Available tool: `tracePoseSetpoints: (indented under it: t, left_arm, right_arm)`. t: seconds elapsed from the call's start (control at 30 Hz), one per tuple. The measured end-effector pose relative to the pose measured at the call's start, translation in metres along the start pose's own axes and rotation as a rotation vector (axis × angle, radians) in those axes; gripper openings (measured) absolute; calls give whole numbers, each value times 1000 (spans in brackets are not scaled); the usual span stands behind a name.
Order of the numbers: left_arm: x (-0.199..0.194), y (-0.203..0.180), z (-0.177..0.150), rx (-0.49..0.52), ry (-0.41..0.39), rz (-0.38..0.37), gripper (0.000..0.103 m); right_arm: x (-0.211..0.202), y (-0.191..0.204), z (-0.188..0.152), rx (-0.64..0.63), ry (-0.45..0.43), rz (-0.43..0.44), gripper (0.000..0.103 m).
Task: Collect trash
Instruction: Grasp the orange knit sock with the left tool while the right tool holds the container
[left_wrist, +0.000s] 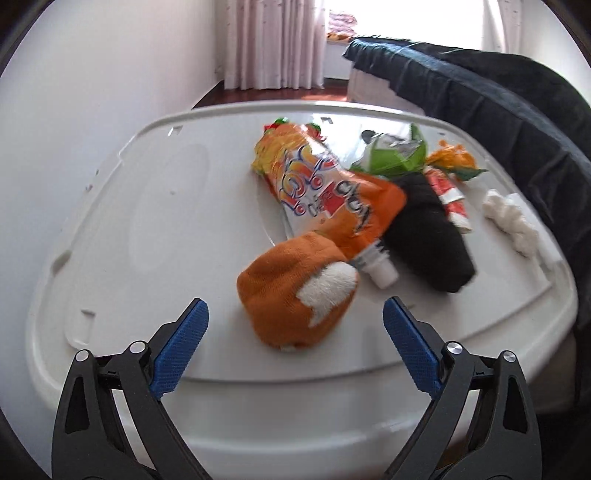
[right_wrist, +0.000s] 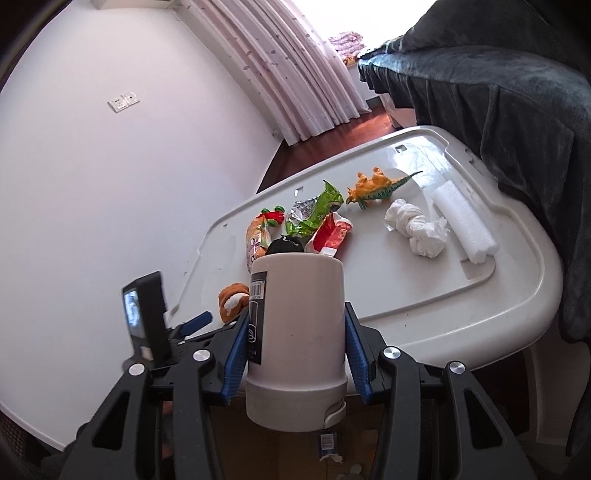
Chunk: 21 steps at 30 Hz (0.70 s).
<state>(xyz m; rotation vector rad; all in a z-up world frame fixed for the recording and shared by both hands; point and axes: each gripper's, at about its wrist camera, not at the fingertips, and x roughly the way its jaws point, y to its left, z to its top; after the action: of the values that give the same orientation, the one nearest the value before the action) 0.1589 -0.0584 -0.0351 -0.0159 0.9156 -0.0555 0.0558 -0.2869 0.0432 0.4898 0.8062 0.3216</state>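
My left gripper (left_wrist: 295, 314) is open, its blue pads either side of an orange and white sock (left_wrist: 295, 295) at the near end of the white table (left_wrist: 147, 206). Behind the sock lie an orange drink pouch with a white cap (left_wrist: 325, 192), a black sock (left_wrist: 424, 229), a green wrapper (left_wrist: 391, 155), a red wrapper (left_wrist: 448, 195) and crumpled white tissue (left_wrist: 511, 221). My right gripper (right_wrist: 295, 347) is shut on a white trash bin (right_wrist: 295, 332), held at the table's near edge. The tissue (right_wrist: 413, 229), green wrapper (right_wrist: 317, 214) and red wrapper (right_wrist: 330, 234) show beyond it.
An orange toy dinosaur (right_wrist: 376, 186) and a white foam block (right_wrist: 463, 225) lie on the table's far right. A dark blanket-covered bed (right_wrist: 498, 92) borders the table's right side. A white wall (right_wrist: 110, 166) is left, curtains (right_wrist: 288, 66) behind. The left gripper's body (right_wrist: 147, 317) sits beside the bin.
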Motion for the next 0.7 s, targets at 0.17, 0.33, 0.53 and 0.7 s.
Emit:
tracePoseSetpoints:
  t: [0.17, 0.33, 0.53, 0.7]
  left_arm:
    - [4, -1, 2, 6, -63, 47, 33]
    - [-3, 7, -3, -7, -102, 23, 24]
    - [-37, 10, -11, -11, -111, 23, 23]
    - [-92, 4, -39, 11, -83, 13, 23]
  right_arm:
    - [1, 1, 0, 6, 0, -6, 47]
    - [7, 4, -3, -9, 17, -20, 47]
    - [12, 11, -6, -41, 27, -12, 47]
    - [0, 29, -18, -140, -5, -1, 47]
